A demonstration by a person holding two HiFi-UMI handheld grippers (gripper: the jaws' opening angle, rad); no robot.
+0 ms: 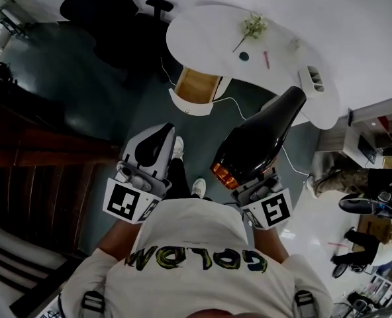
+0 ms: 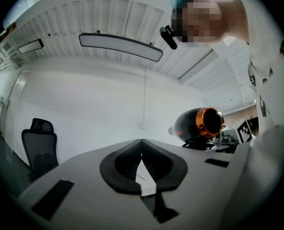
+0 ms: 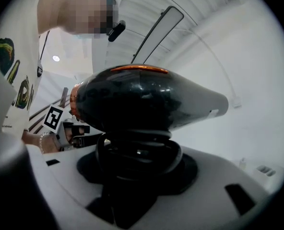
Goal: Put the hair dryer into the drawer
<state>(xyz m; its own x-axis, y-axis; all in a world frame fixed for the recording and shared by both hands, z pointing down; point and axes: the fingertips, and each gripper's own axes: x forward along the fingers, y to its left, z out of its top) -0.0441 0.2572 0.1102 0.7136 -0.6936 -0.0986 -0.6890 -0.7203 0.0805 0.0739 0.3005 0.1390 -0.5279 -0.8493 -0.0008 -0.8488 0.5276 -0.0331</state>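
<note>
Closest to the person, the right gripper [image 3: 137, 153] has its fingers clenched on the handle of the hair dryer [image 1: 259, 138]. A black cord is wound round that handle. The dryer's fat body sits on top of the fingers. Its orange back end points at the person, and its thin nose points away, forward and a little to the right in the head view. So the long side of the dryer runs from the person out toward the surface.

Beside it, the left gripper [image 2: 141, 145] holds nothing. Its fingers are pressed together at the tips. There is a small white bit in the gap lower down, and I think that is part of the gripper, but it is hard to tell.

Below both grippers are the person's shoes [image 1: 197, 187] on the dark floor [image 1: 123, 98].

Farther on, the drawer [image 1: 197, 86] is pulled open under the edge of the round white surface [image 1: 209, 18]. Its wooden inside looks empty. It lies well apart from the dryer, ahead and a bit to the left of it. The dryer's nose points past the drawer's right side, so the right hand likely has to carry it forward and swing it left. The dryer is not in the drawer yet.
</note>
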